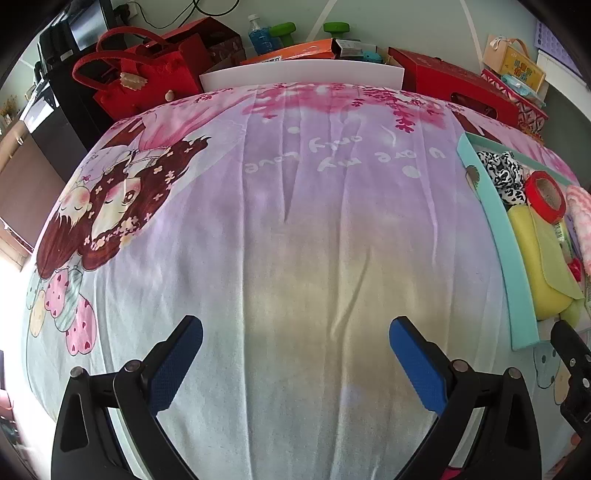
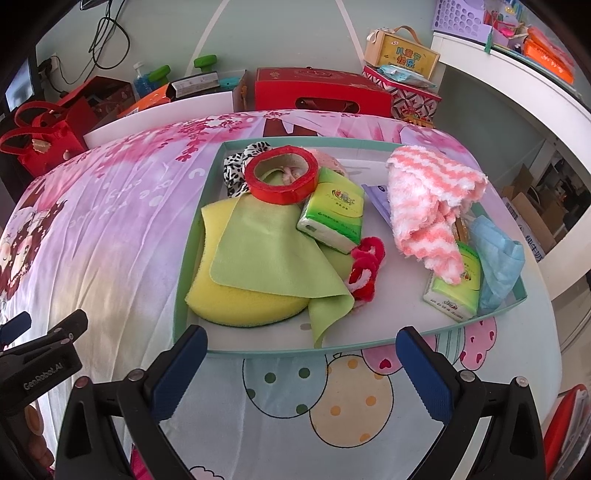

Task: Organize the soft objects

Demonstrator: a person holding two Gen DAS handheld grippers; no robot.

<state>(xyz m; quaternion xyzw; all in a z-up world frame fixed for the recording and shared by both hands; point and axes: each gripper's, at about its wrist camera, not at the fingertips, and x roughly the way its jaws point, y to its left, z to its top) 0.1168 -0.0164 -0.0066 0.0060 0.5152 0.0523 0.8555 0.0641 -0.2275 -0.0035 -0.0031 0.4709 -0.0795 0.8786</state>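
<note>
A teal-rimmed tray (image 2: 184,266) lies on a cartoon-print sheet (image 2: 110,221). In it are a yellow sponge (image 2: 236,302), a green cloth (image 2: 273,251), a red tape roll (image 2: 282,177), two green tissue packs (image 2: 332,210), a pink-white fluffy towel (image 2: 428,199), a red scrunchie (image 2: 365,266), a black-white scrunchie (image 2: 236,170) and a blue cloth (image 2: 498,262). My right gripper (image 2: 301,373) is open and empty, just in front of the tray's near rim. My left gripper (image 1: 295,365) is open and empty over bare sheet (image 1: 295,240), left of the tray (image 1: 506,251).
Red bags (image 1: 140,70) and boxes (image 2: 321,92), a blue bottle (image 1: 260,35) and green dumbbells (image 1: 336,27) crowd the far edge behind a white board (image 1: 303,72). A white shelf (image 2: 517,85) runs along the right. The left gripper's body (image 2: 40,350) shows at the right wrist view's lower left.
</note>
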